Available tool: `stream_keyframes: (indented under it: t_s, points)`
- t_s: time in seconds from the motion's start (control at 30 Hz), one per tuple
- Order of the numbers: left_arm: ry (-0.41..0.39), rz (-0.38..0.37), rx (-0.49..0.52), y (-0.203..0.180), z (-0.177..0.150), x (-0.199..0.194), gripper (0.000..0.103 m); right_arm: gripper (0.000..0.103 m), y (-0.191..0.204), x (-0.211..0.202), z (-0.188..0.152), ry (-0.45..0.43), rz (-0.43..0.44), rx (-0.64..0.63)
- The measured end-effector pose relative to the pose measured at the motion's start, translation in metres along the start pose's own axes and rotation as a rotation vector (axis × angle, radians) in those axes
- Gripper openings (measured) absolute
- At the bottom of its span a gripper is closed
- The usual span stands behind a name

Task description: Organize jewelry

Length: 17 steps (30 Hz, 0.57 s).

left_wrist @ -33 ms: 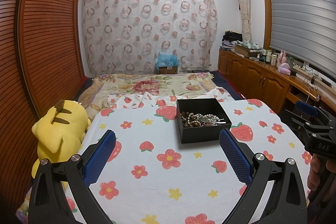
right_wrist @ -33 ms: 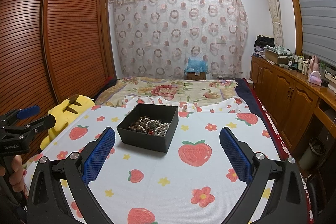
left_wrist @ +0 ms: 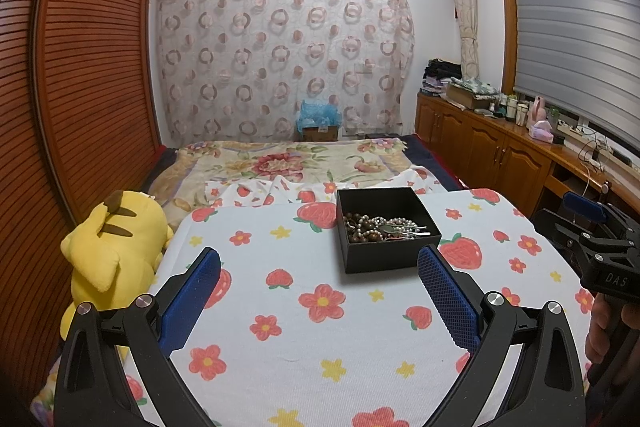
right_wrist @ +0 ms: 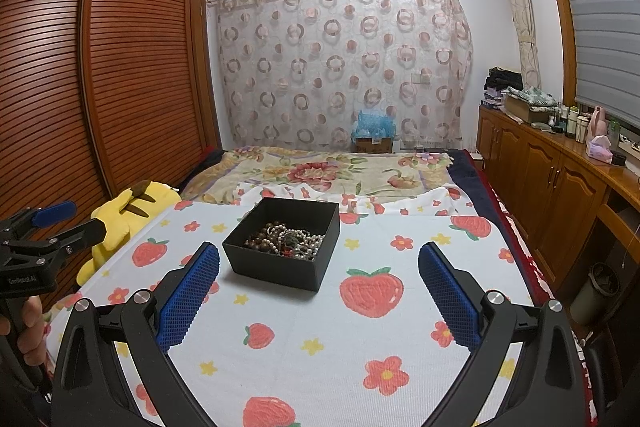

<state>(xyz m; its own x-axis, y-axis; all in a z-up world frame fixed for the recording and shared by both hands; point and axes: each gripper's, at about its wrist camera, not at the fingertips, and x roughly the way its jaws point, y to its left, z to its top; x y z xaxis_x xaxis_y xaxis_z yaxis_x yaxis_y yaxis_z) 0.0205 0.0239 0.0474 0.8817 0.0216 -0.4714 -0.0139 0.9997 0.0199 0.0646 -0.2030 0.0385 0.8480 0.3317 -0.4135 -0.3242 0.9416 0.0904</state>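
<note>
The bed (left_wrist: 360, 367) carries a strawberry cloth, and on it stands the black box (left_wrist: 386, 259). Inside the box lies the tangled jewelry (left_wrist: 380, 227), beads and chains together. From the box, the left tongs (left_wrist: 320, 303) are in front and to the left, the right tongs (right_wrist: 320, 301) in front and to the right; both are wide and empty. Neither seems clearly nearer.

Left hand-held gripper (left_wrist: 318, 291): lower centre of its own view, blue pads spread wide, nothing between them.
Right hand-held gripper (right_wrist: 319, 291): lower centre, likewise wide apart, empty.
Hand (left_wrist: 604, 327): lower right edge, gripping a handle.
</note>
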Motion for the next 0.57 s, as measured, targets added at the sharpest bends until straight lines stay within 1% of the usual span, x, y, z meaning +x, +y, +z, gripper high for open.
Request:
stream_keyframes:
  t_s: [0.57]
  points:
    - [0.000, -0.001, -0.001, -0.0023, -0.0004, -0.0019, 0.095, 0.100, 0.0002, 0.0005, 0.0000, 0.001, 0.000, 0.001]
